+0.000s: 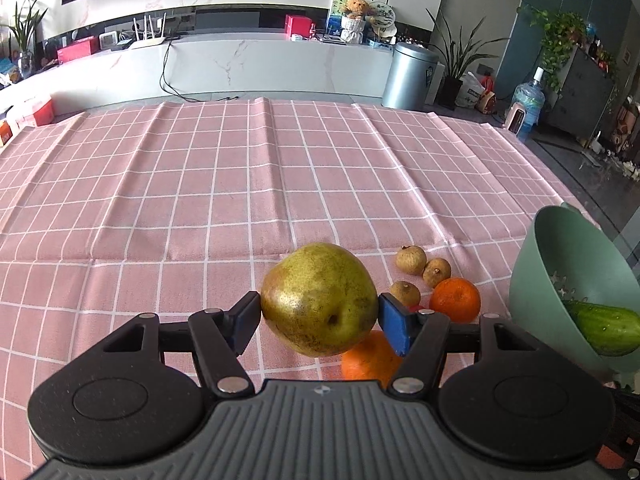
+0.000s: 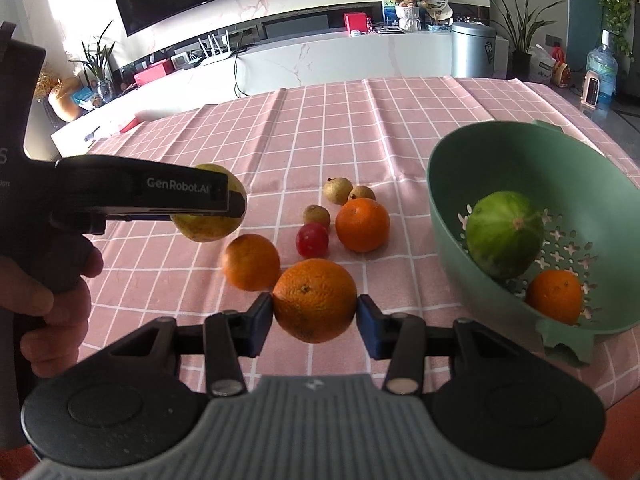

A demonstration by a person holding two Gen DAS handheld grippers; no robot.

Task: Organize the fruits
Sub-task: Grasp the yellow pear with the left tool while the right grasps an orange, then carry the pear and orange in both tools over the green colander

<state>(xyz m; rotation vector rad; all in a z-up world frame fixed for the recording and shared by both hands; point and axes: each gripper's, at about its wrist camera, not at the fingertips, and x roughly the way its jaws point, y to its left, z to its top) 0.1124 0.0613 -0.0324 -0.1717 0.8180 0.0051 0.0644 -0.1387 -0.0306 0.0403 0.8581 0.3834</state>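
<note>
My left gripper (image 1: 319,314) is shut on a yellow-green pear (image 1: 319,299) and holds it above the pink checked cloth; the pear also shows in the right wrist view (image 2: 208,227). My right gripper (image 2: 315,314) is shut on an orange (image 2: 315,299), held above the cloth. On the cloth lie two more oranges (image 2: 251,261) (image 2: 362,224), a small red fruit (image 2: 312,240) and three brown longans (image 2: 338,190). A green colander bowl (image 2: 440,184) to the right holds a green cucumber (image 2: 505,234) and an orange (image 2: 554,295).
The table's right edge runs just past the bowl (image 1: 524,280). The pink checked cloth (image 1: 200,184) stretches far and left. A white TV counter (image 1: 256,64), a metal bin (image 1: 409,76) and plants stand beyond the table.
</note>
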